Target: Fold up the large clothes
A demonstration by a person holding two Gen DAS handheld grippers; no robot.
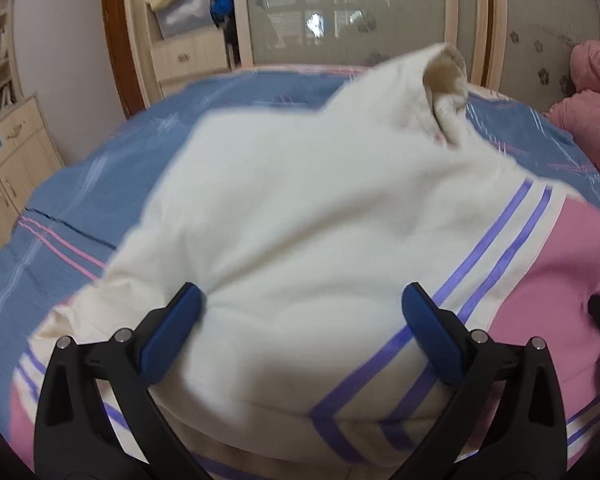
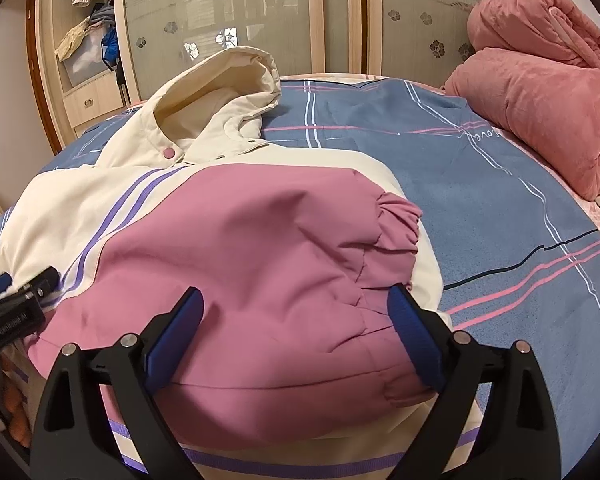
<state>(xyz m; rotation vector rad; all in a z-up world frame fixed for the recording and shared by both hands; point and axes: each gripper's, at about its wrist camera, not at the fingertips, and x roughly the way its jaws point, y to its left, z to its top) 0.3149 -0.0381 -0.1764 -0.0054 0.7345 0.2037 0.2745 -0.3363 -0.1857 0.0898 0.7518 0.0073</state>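
Observation:
A cream and pink hooded jacket (image 2: 228,240) with purple stripes lies on the bed, its hood (image 2: 220,96) toward the wardrobe. In the left wrist view the cream half (image 1: 300,208) fills the middle, blurred, with the pink part (image 1: 560,272) at right. My left gripper (image 1: 302,304) stands open just above the cream fabric near the lower edge, nothing between its blue pads. My right gripper (image 2: 294,304) is open too, hovering over the pink sleeve (image 2: 396,224) folded across the body. The left gripper (image 2: 12,284) also shows at the left edge of the right wrist view.
The bed carries a blue sheet (image 2: 480,184) with pink and white lines. A pink quilt (image 2: 540,96) is piled at the far right. Wardrobe doors with frosted glass (image 2: 240,12) stand behind the bed; drawers (image 1: 12,168) line the left wall.

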